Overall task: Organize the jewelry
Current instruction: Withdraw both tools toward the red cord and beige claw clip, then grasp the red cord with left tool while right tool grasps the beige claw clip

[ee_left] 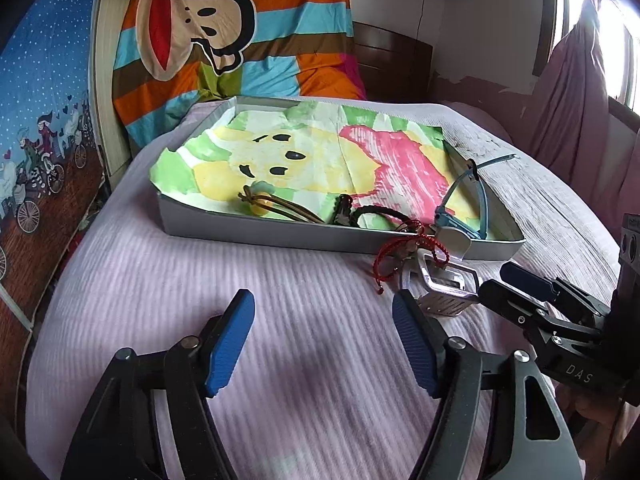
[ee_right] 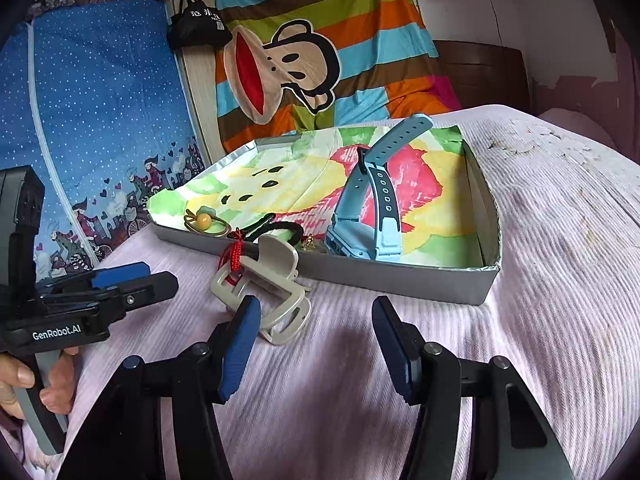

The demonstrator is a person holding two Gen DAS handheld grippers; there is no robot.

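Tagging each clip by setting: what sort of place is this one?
Most likely a bedroom in a home. The work surface is a bed with a lilac ribbed bedspread, a striped cartoon-monkey quilt is bunched at its far end, and a dark wooden headboard stands against the wall.

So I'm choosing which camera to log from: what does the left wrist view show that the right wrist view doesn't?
Only the left wrist view: the window with a pink curtain, and the right gripper.
Only the right wrist view: a black bag hanging up, a hand on the left gripper, and the blue watch's whole strap.
Both: the grey tray, hair claw, red cord bracelet, amber-bead hair tie.
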